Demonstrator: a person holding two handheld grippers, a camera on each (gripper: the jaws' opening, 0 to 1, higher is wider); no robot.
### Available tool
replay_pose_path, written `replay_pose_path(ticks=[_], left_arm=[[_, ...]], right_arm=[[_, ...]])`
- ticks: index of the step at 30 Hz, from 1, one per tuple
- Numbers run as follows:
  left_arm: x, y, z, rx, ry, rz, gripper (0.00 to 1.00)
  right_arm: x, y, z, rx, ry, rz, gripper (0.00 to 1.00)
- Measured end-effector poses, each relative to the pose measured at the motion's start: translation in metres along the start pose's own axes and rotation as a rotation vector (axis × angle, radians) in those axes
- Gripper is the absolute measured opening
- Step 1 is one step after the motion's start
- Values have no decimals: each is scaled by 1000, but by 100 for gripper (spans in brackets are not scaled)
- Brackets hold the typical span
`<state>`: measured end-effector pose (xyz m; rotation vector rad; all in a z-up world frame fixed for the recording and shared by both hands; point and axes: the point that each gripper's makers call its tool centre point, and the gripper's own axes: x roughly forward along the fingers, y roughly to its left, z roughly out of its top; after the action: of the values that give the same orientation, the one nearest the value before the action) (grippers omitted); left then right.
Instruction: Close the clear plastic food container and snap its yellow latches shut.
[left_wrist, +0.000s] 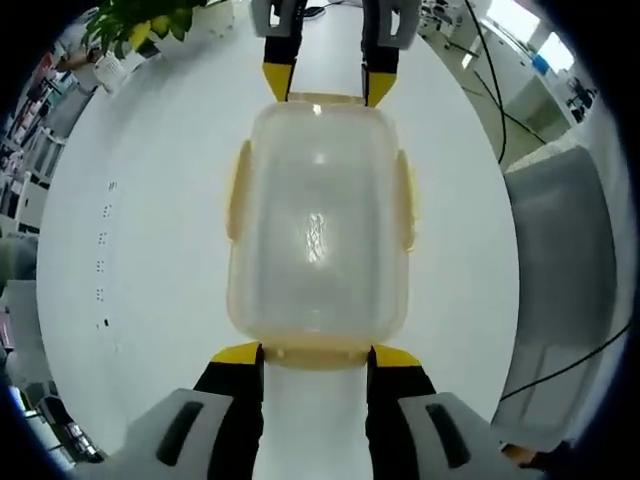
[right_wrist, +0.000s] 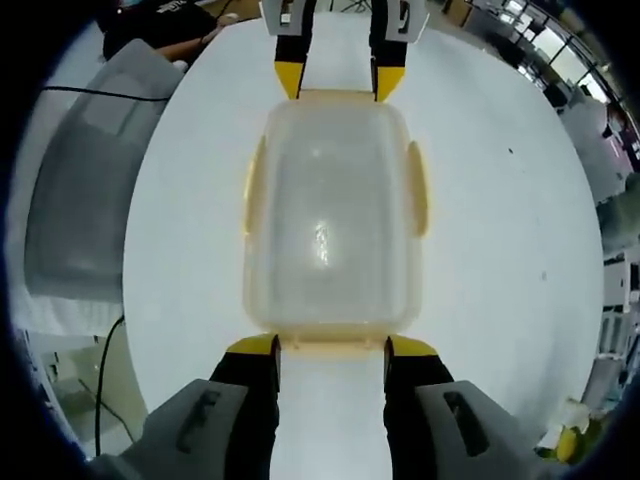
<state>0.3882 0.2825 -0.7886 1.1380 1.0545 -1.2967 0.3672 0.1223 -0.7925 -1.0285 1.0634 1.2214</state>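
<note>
Container (left_wrist: 318, 235) lay on the white table (left_wrist: 150, 250), lid on, between the two grippers. Left gripper (left_wrist: 315, 357) stood wide open, fingertips at the near end latch (left_wrist: 318, 352), gripping nothing. Right gripper (right_wrist: 331, 347) likewise at the opposite end latch (right_wrist: 333, 347). Side latches (left_wrist: 238, 190) appeared flared out. Risk: uneven pushes could slide the container along the table, or a tip could slip off the latch.
</note>
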Motion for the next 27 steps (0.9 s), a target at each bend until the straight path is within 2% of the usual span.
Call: replay_pose_path(ticks=[3,8,15,16,17,19,22,24,25,27], left_arm=[[1,-2,0,-14,-3,-14,34],[6,-4,-3,-7,51,-18,34],[9,-4,-5,-12,74,-20,35],[12,-4,-5,-6,83,-19,36],[16,-4,-7,38,109,-6,37],[23,-4,-11,27,145,4,39],[23,-3,-13,21,130,3,41],[24,-3,-14,-21,109,-3,41],[23,-5,-17,-112,102,-17,40],[22,1,-21,-218,77,11,41]], right_arm=[[1,2,0,-1,1,8,37],[1,5,-1,-8,13,21,37],[0,5,-1,1,23,32,37],[0,5,-1,2,24,34,37],[0,5,-1,0,26,35,37],[0,5,-1,-1,29,34,37],[0,3,-1,5,11,34,38],[1,3,-1,13,5,34,39],[1,4,-2,61,-3,35,39],[1,6,-5,128,-25,46,38]])
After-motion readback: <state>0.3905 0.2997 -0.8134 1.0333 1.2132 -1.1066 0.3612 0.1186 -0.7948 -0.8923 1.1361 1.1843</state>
